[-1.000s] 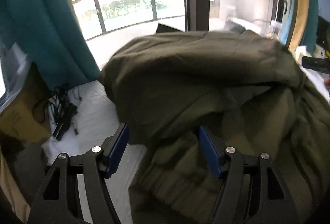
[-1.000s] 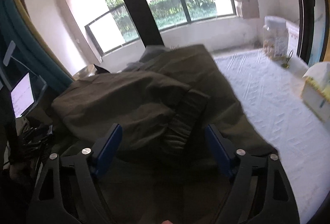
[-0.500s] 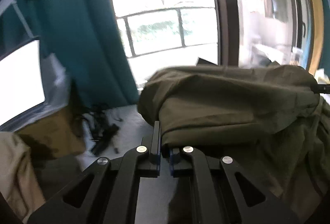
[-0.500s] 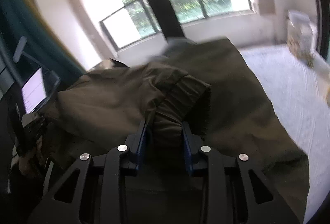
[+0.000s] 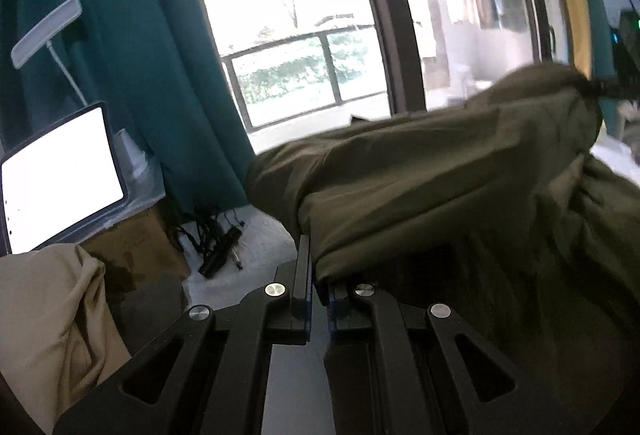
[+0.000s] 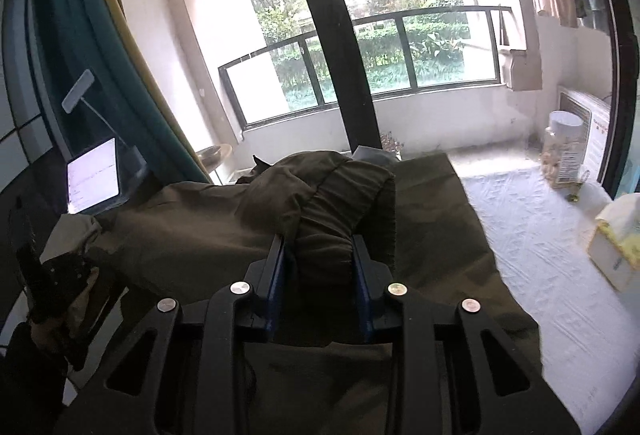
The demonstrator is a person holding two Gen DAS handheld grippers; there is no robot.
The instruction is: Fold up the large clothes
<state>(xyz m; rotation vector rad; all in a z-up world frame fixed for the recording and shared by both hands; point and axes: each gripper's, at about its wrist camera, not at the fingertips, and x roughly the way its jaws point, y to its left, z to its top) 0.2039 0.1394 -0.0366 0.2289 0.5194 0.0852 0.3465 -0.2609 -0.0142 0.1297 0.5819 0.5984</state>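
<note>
Nearest, the left gripper (image 5: 318, 275) pinches a thin edge of the large olive-green fabric garment (image 5: 420, 171); the right gripper (image 6: 319, 255) clamps its bunched elastic band. Beyond, the garment sags, rumpled, over the white textured tabletop (image 6: 532, 231). Folding looks barely begun.

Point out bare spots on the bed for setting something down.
Free: white bedsheet between the olive-green garment and the tissue box, up to the clear jar. Crowded: black cables by the cardboard box.
</note>
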